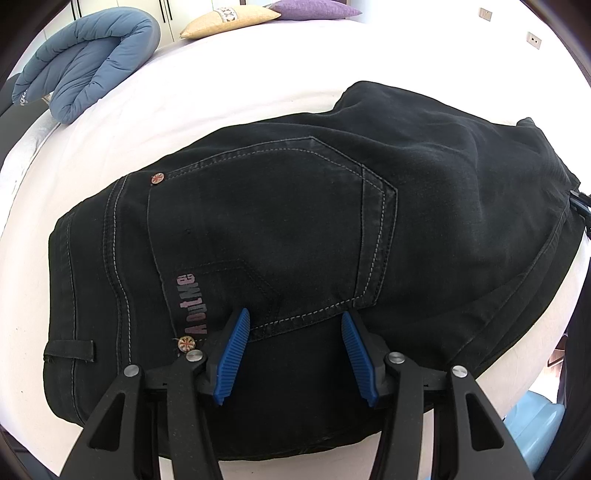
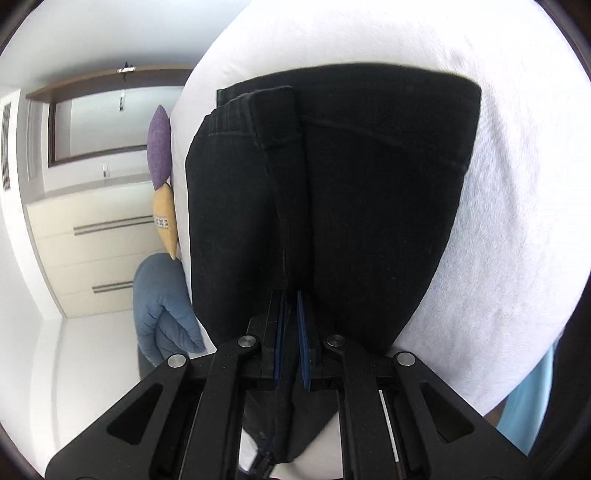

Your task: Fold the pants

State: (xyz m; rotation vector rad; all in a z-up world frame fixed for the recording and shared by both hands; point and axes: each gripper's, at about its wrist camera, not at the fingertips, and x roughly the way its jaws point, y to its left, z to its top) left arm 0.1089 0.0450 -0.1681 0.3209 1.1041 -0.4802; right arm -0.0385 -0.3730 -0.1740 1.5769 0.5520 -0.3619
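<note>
The left gripper [image 1: 295, 354] hovers low over the black denim pants [image 1: 295, 229], its blue ribbed fingers [image 1: 234, 356] spread wide with nothing between them, tips near the stitched back pocket [image 1: 266, 229]. The right gripper [image 2: 291, 339] is rolled on its side (the room looks tipped over in its view), its blue pads nearly together and pinching a fold of the pants [image 2: 332, 203]. The pants lie folded on the white sheeted bed [image 1: 184, 103]. Only the left view shows the pocket stitching, rivets and printed lettering [image 1: 192, 302]; only the right view shows the cream drawer cabinet [image 2: 92, 251]. Both show the blue quilted duvet [image 1: 85, 62] and the yellow and purple cushions [image 1: 273, 14].
</note>
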